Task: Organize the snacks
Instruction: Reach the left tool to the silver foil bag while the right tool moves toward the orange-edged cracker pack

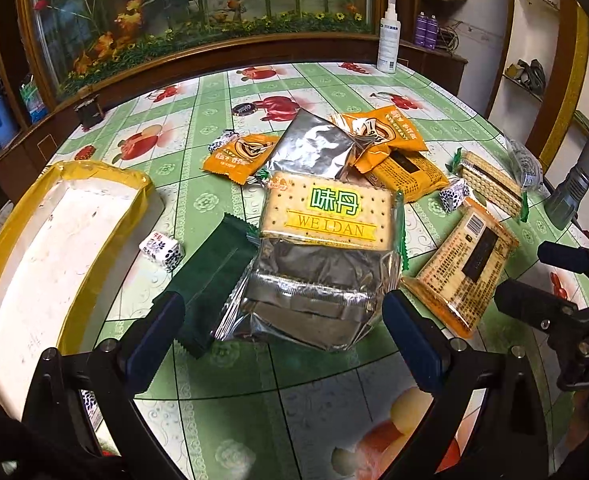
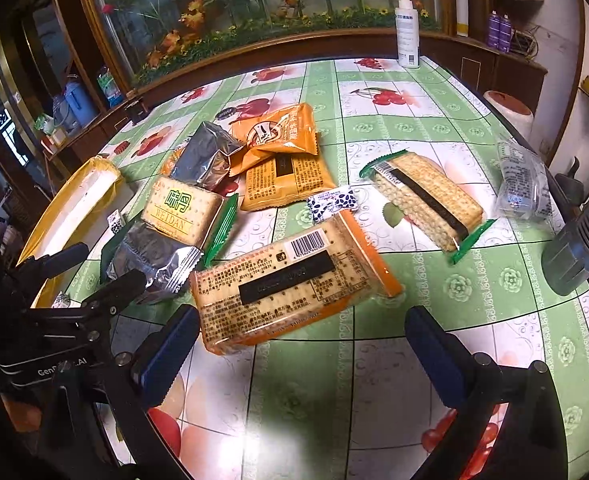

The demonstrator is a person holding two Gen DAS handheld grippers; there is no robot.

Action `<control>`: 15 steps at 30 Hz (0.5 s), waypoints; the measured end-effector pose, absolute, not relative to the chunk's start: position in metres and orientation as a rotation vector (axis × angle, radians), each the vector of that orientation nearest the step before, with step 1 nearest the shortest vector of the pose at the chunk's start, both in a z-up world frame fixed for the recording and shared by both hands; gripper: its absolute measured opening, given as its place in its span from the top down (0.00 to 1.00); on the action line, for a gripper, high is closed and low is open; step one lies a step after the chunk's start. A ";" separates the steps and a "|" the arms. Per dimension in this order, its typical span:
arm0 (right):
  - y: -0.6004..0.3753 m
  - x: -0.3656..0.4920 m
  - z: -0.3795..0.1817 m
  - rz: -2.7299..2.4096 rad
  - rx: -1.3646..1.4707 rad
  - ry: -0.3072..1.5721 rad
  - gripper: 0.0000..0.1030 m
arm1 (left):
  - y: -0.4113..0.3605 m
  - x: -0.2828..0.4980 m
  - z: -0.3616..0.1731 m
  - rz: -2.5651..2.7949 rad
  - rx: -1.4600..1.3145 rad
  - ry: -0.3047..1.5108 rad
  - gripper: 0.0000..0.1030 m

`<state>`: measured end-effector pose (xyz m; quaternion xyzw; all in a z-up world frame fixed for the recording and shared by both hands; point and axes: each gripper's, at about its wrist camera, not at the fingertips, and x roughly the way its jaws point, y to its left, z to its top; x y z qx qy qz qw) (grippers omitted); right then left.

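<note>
Snack packs lie piled on the green fruit-print table. My left gripper (image 1: pixel 282 312) is open just before a silver foil pack (image 1: pixel 314 292), with a Weidan cracker pack (image 1: pixel 326 210) on top of it and a dark green pack (image 1: pixel 210 276) to its left. My right gripper (image 2: pixel 302 332) is open around the near end of an orange-edged cracker pack (image 2: pixel 290 284), label side up. Orange snack bags (image 2: pixel 278 132) and a second silver pack (image 2: pixel 206 156) lie behind. A green-trimmed cracker pack (image 2: pixel 426 200) lies to the right.
A white tray with a yellow liner (image 1: pixel 54 240) stands at the table's left. Small wrapped candies (image 1: pixel 162 250) (image 2: pixel 332 202) lie among the packs. A clear bag (image 2: pixel 522 184) and a grey flashlight (image 2: pixel 578 248) sit at the right edge. A spray bottle (image 2: pixel 408 28) stands at the back.
</note>
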<state>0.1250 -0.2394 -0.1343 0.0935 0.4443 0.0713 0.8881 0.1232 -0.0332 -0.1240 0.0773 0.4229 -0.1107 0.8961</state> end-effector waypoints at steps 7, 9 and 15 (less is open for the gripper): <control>-0.243 0.124 -0.132 0.097 0.171 0.905 0.00 | -0.032 0.125 -0.125 -0.247 0.145 0.874 0.03; -0.244 0.124 -0.130 0.087 0.164 0.902 0.00 | -0.033 0.125 -0.125 -0.252 0.146 0.874 0.03; -0.243 0.126 -0.131 0.062 0.149 0.905 0.00 | -0.040 0.125 -0.124 -0.269 0.167 0.871 0.03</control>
